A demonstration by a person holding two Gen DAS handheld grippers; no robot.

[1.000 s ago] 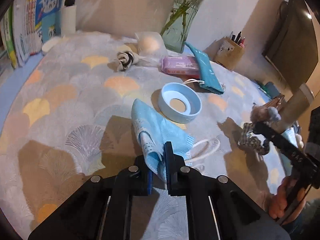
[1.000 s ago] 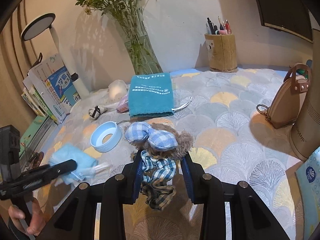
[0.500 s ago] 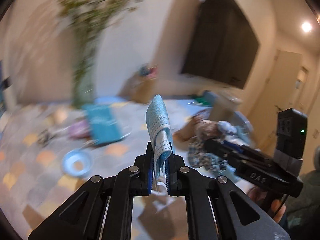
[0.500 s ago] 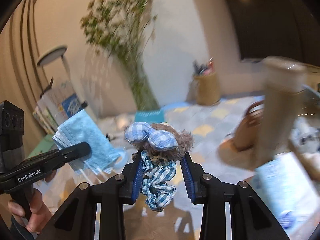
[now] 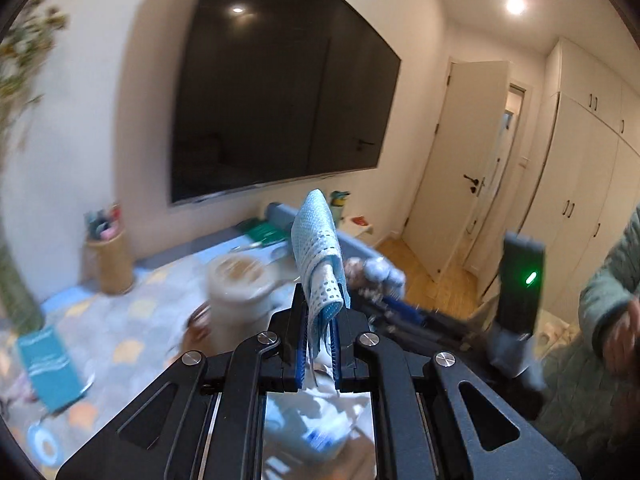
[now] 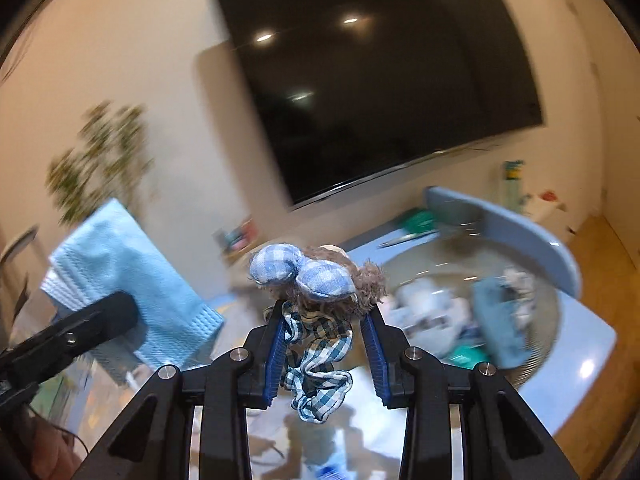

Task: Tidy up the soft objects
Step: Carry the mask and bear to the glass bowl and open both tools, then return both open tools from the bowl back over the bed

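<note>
My left gripper [image 5: 318, 336] is shut on a light blue face mask [image 5: 320, 256], held up in the air; the mask also shows in the right wrist view [image 6: 128, 280], at the left. My right gripper [image 6: 324, 344] is shut on a small plush toy with blue checked ears and a checked scarf [image 6: 316, 280]. It also shows blurred in the left wrist view [image 5: 376, 272], just right of the mask. A round wire basket [image 6: 540, 308] with several soft things in it sits at the right of the right wrist view.
A big dark TV [image 5: 280, 92] hangs on the wall. A tan cylinder container [image 5: 240, 300], a pen holder [image 5: 110, 264] and a teal pouch [image 5: 50, 364] stand on the patterned table. A door [image 5: 460, 200] and wardrobes are at the right.
Both grippers have lifted off the table and swung right with their loads. The view went from the tabletop to the TV wall and the basket.
</note>
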